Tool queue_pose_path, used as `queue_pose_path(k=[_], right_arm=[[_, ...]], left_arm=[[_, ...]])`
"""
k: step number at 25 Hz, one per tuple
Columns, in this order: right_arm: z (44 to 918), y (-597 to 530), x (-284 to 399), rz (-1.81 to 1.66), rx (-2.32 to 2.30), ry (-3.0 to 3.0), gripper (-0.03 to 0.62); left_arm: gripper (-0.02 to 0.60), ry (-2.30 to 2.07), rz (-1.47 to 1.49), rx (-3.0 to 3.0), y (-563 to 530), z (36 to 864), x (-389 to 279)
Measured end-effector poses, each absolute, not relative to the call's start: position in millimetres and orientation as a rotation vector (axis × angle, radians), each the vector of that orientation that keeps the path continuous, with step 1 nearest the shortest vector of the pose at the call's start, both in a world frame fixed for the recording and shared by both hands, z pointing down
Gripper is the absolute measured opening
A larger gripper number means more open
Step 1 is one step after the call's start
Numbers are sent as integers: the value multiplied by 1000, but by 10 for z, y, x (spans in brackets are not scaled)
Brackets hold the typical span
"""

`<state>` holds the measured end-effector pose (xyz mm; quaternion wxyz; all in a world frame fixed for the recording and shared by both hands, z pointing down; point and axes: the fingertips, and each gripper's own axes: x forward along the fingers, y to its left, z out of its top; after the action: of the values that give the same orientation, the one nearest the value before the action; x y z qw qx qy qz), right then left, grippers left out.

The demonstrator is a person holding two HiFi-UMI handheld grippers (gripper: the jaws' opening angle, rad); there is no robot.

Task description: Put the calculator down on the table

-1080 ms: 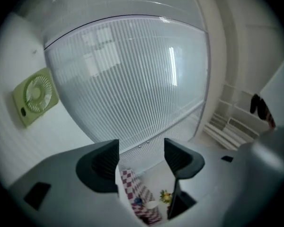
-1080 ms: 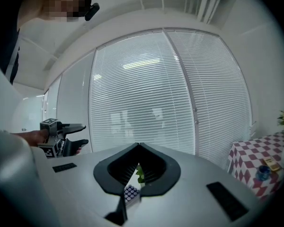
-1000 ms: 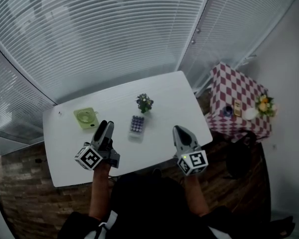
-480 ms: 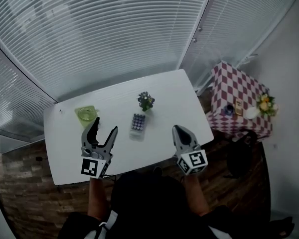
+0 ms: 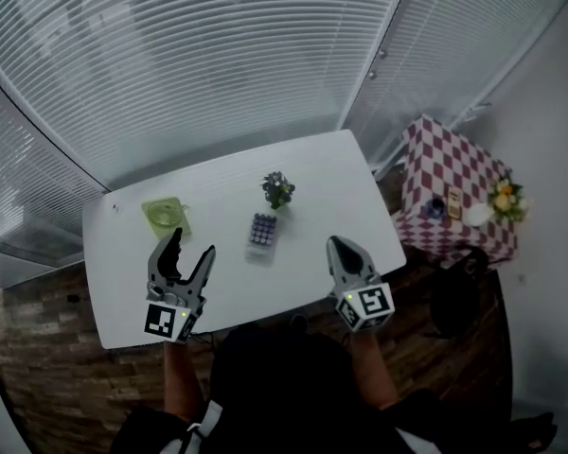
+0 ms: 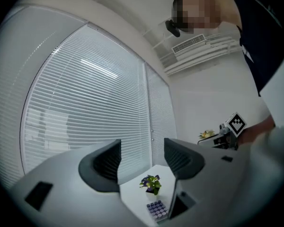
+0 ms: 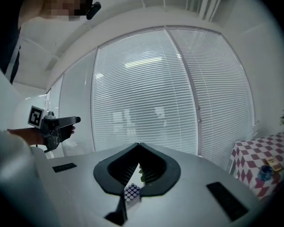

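The calculator [image 5: 260, 234] lies flat on the white desk [image 5: 322, 173], near the little flower pot [image 5: 276, 190]. Our left claw [image 5: 191, 246] is wide apart with nothing in it, and our right claw [image 5: 338, 247] is pinched together, also with nothing. We think the calculator is light, thin and hard, so we would hold it by its long sides, not its buttons.

Green fan [image 5: 165, 218], potted flowers [image 5: 277, 189], checkered side table [image 5: 447, 164], white window blinds [image 5: 218, 64]

Open table [image 5: 333, 195] flanks the calculator [image 5: 261, 234]; only the flower pot [image 5: 277, 190] stands close beyond it.
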<state>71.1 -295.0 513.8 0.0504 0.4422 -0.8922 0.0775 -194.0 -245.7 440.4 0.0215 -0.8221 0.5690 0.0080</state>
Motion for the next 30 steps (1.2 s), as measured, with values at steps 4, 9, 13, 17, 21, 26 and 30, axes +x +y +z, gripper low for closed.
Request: queue_pose_path(k=[4, 9, 13, 17, 21, 26, 30], right_arm=[[5083, -2980, 700, 209, 1342, -2727, 6], [5108, -2978, 693, 216, 1339, -2729, 6], [5092, -2984, 673, 214, 1333, -2731, 6], [5074, -3002, 685, 208, 1341, -2730, 6], [5088, -2974, 670, 216, 1318, -2734, 6], [5064, -2959, 681, 172, 1317, -2744, 6], [5010, -2969, 735, 113, 1321, -2733, 5]], left_arm=[[280, 1755, 24, -2559, -2467, 4405, -1904], [275, 1750, -20, -2532, -2472, 4389, -1899], [11, 1839, 86, -2525, -2471, 4389, -1978], [6, 1858, 60, -2547, -2475, 4472, -1976], [6, 1783, 77, -2580, -2443, 4445, -1856], [6, 1785, 49, -2582, -2438, 4483, -1872], [6, 1775, 109, -2609, -2428, 4457, -1886]])
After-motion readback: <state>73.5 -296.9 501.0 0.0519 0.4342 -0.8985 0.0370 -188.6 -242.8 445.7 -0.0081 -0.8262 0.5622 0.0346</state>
